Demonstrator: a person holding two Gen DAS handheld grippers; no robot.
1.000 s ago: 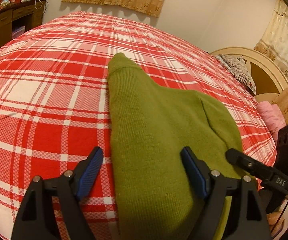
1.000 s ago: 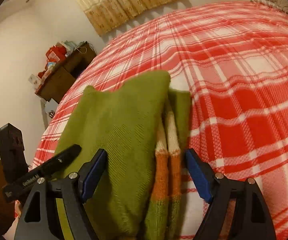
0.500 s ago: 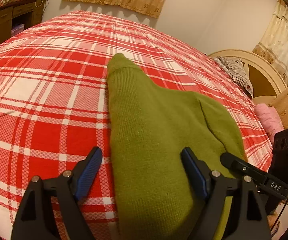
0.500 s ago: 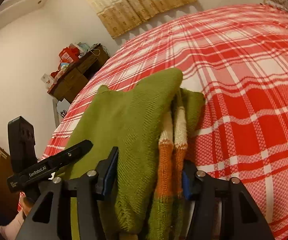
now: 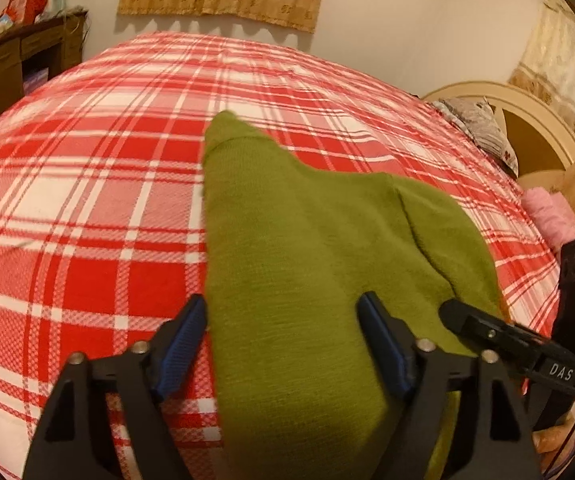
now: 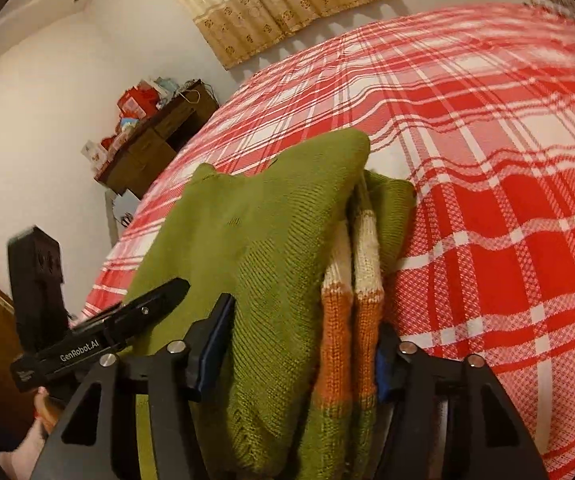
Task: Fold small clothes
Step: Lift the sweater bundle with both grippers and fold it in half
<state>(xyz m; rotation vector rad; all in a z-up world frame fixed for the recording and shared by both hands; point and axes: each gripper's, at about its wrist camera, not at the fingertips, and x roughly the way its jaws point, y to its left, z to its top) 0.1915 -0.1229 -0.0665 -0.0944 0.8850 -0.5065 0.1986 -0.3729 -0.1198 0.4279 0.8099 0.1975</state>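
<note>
While both sets of jaws are closing, the right hand-held gripper already pinches the near edge of the green sweater, striped sleeves included; the left hand-held gripper straddles its edge at medium width, pads not yet pressing. Sweater lies part-folded on the plaid bed. Risk: uneven grips could let layers slip, skewing the fold.

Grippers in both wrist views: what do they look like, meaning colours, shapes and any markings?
Both are matte black frames with triangular cut-outs and silver screw heads. The left gripper and right gripper each carry two fingers faced with ribbed blue pads. Seen from the right wrist, the left gripper's side reads "GenRobot.AI"; seen from the left wrist, the right gripper's reads "DAS". A thin black cable trails near the latter.
</note>
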